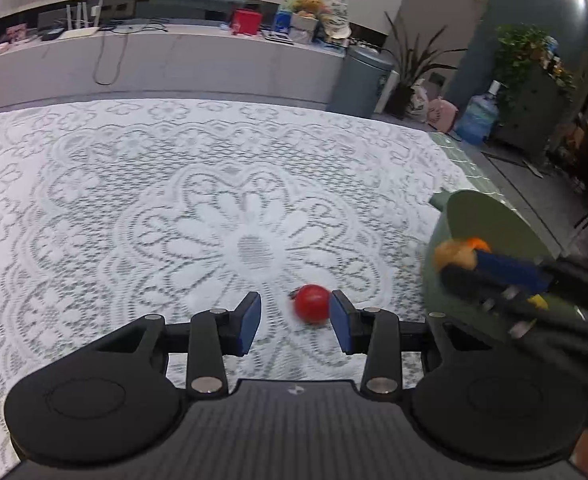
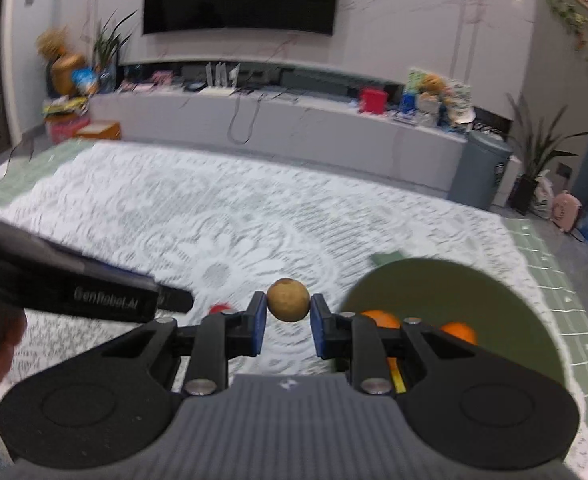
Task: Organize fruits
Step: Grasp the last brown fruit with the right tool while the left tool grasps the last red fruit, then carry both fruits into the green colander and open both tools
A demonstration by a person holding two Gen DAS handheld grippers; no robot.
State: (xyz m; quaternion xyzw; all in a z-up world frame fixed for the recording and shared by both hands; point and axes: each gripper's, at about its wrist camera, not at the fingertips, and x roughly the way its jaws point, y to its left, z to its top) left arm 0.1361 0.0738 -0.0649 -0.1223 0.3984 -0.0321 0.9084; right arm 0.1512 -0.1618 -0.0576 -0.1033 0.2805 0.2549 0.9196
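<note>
A tabletop (image 1: 134,184) covered by a white lace cloth is shown in both wrist views. A small round brown fruit (image 2: 288,299) is clamped between the blue pads of the right gripper (image 2: 288,322), whose jaws are closed narrowly on it; the fruit is held clear of the cloth. In the left wrist view the same gripper (image 1: 459,266) is seen coming in from the right edge, with the fruit (image 1: 453,255) blurred at its tip, over the rim of a green bowl (image 1: 489,212).

The bowl (image 2: 453,284) is set near the right edge of the tabletop. Two oranges (image 2: 379,318) are seen inside it, partly hidden behind the right gripper's linkage, and a yellow thing (image 2: 395,374) lies in the bowl's near part; what it is cannot be told.

The left gripper (image 1: 295,322) is held with its jaws partly open and nothing between the pads. A red tomato (image 1: 311,303) lies on the cloth just ahead of them, partly hidden behind the right-hand pad's tip; whether it is touched cannot be told. In the right wrist view the tomato (image 2: 220,309) is glimpsed just left of the right gripper, below the tip of the left gripper (image 2: 174,300).
</note>
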